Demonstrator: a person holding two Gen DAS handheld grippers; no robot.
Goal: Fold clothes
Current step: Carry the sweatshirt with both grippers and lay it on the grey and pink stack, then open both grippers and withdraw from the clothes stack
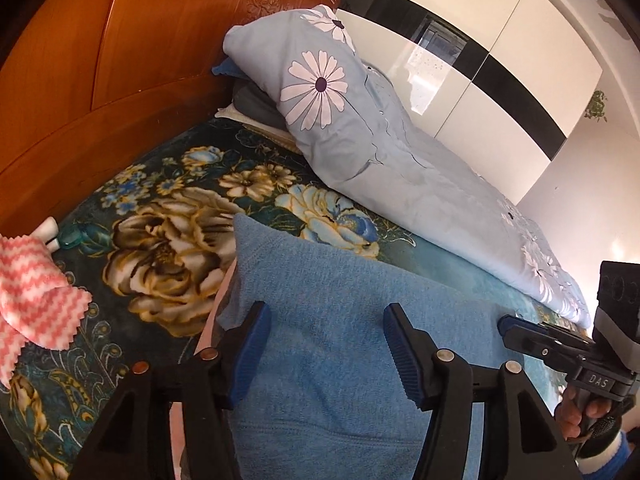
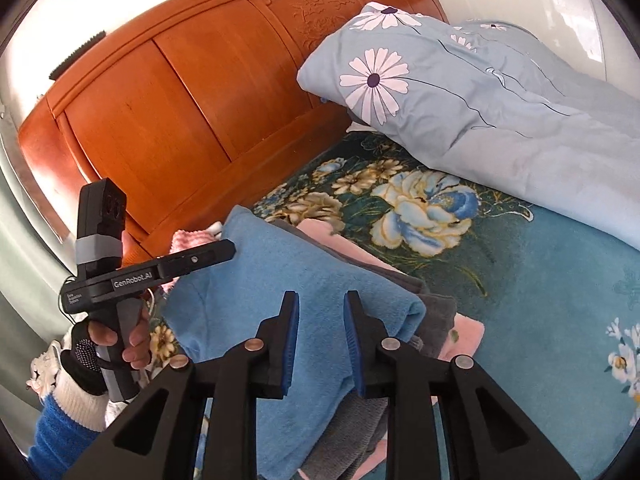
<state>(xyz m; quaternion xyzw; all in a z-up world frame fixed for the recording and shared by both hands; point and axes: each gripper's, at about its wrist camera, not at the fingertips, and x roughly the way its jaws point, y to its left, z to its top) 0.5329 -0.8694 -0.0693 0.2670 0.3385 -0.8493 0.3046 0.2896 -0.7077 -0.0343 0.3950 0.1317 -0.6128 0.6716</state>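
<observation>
Nearest us, our left gripper (image 1: 326, 354) gapes wide and our right gripper (image 2: 322, 344) narrowly, both empty above the folded blue towel (image 2: 256, 280) topping a stack on the floral blanket (image 2: 560, 264). Beyond lie the daisy duvet (image 2: 500, 92), wooden headboard (image 2: 180, 92) and glossy wardrobe (image 1: 500, 52).

Left claw (image 1: 326, 350) at lower centre, jaws apart above a folded blue towel (image 1: 340, 300), pads clear of it. Right claw (image 1: 516, 330) enters at lower right, held in a hand (image 1: 580, 412). Floral blanket (image 1: 160, 216) covers the bed; pink-and-white cloth (image 1: 32, 276) at left edge. Daisy-print quilt (image 1: 360, 120) at centre right; wooden headboard (image 1: 120, 60) upper left.
</observation>
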